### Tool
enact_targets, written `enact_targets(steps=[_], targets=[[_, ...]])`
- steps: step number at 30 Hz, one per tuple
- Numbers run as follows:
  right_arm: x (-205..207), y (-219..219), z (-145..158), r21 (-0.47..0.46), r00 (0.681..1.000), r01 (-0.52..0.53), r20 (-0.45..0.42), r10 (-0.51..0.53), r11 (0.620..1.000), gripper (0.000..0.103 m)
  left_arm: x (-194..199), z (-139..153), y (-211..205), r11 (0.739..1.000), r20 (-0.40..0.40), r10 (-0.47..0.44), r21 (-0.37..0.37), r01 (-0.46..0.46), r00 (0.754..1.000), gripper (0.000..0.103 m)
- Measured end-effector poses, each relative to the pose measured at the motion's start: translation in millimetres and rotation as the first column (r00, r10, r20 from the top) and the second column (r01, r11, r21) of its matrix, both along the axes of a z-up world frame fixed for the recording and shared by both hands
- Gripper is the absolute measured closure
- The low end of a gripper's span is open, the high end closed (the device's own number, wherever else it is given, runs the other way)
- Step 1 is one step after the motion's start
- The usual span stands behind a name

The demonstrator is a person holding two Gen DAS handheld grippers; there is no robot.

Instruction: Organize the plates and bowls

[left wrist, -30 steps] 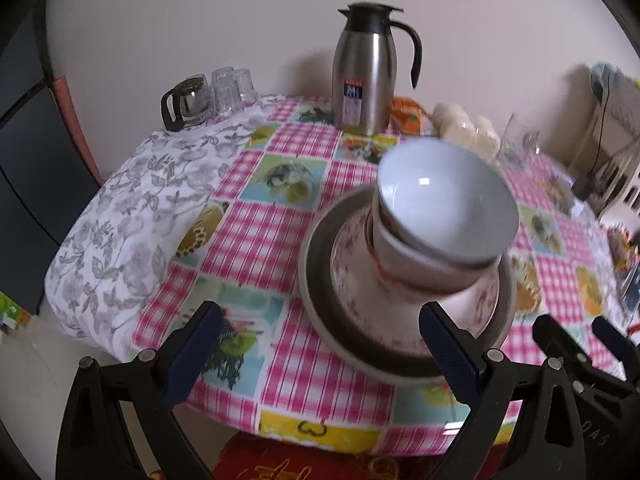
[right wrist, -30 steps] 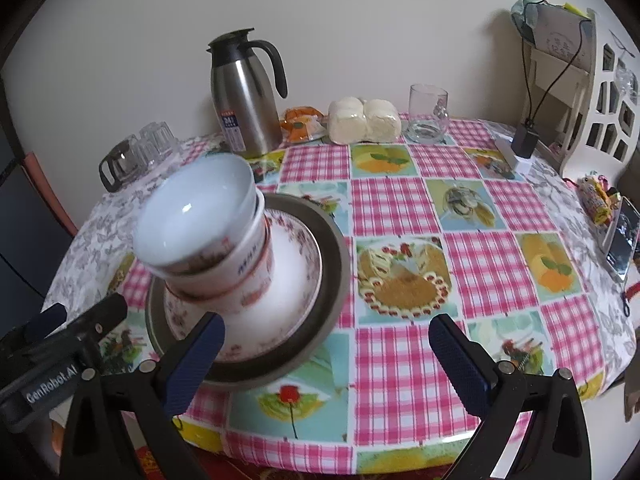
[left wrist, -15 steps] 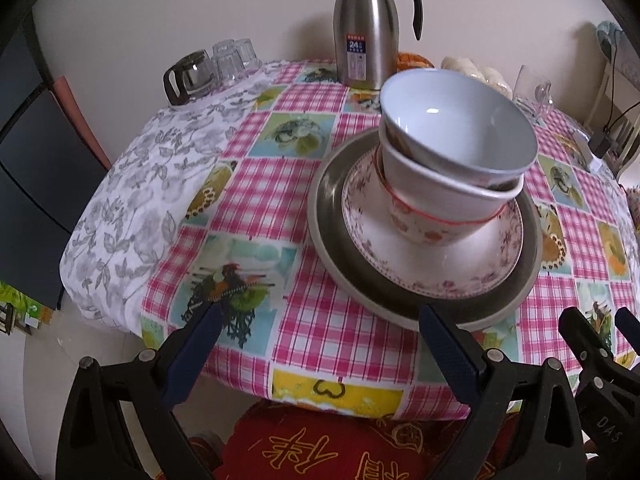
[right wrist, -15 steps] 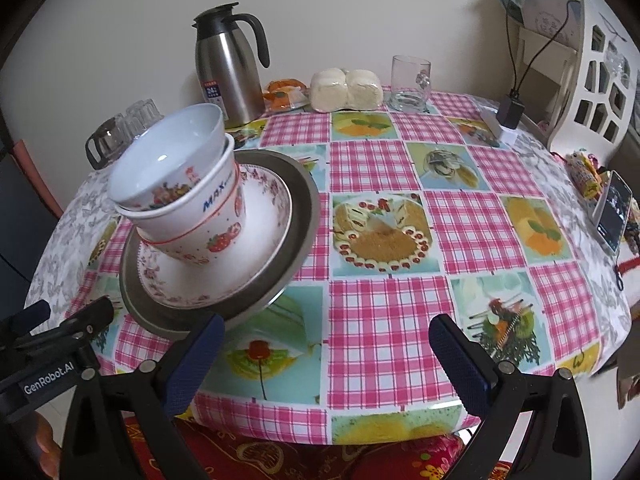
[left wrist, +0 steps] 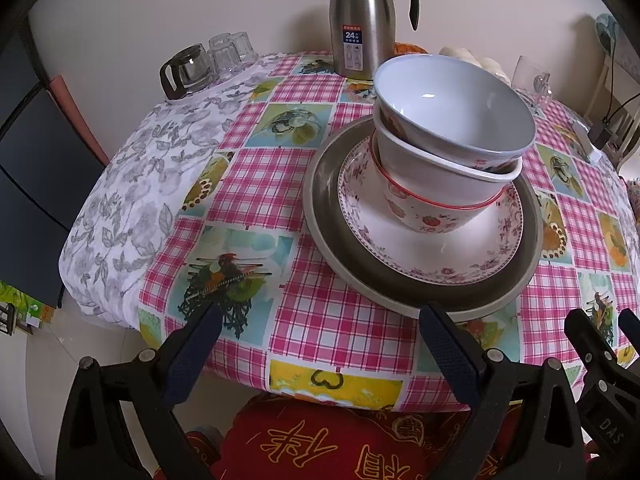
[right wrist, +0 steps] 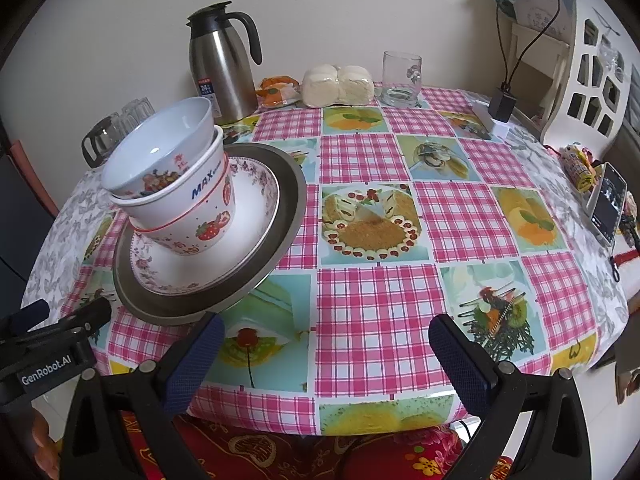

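two bowls [left wrist: 452, 120] nest on a flowered plate [left wrist: 436, 236] atop a grey plate [left wrist: 404, 288], a finished-looking stack near the table's [right wrist: 400, 320] front edge, while left gripper [left wrist: 316, 344] and right gripper [right wrist: 324, 354] hang wide open, empty.

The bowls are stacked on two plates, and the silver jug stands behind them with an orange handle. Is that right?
Nearly. The jug's handle is black, not orange, as the right wrist view shows. The rest holds: two bowls sit stacked on two plates, with the jug behind them by the wall.
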State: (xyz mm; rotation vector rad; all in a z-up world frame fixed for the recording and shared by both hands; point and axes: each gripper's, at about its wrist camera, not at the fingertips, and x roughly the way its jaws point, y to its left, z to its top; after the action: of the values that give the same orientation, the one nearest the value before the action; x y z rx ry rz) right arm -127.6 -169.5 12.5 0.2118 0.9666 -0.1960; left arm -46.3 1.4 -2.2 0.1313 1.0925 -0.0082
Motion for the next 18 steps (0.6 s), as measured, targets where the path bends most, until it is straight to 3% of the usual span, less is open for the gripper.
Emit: enact_targets(steps=[18], targets=[[2.4, -3.6, -2.9, -0.005, 1.000, 0.006, -0.013, -0.006, 1.000, 0.000, 4.1, -3.0, -1.2, 1.000, -0.012, -0.008, -0.016, 0.007, 1.000, 0.004]])
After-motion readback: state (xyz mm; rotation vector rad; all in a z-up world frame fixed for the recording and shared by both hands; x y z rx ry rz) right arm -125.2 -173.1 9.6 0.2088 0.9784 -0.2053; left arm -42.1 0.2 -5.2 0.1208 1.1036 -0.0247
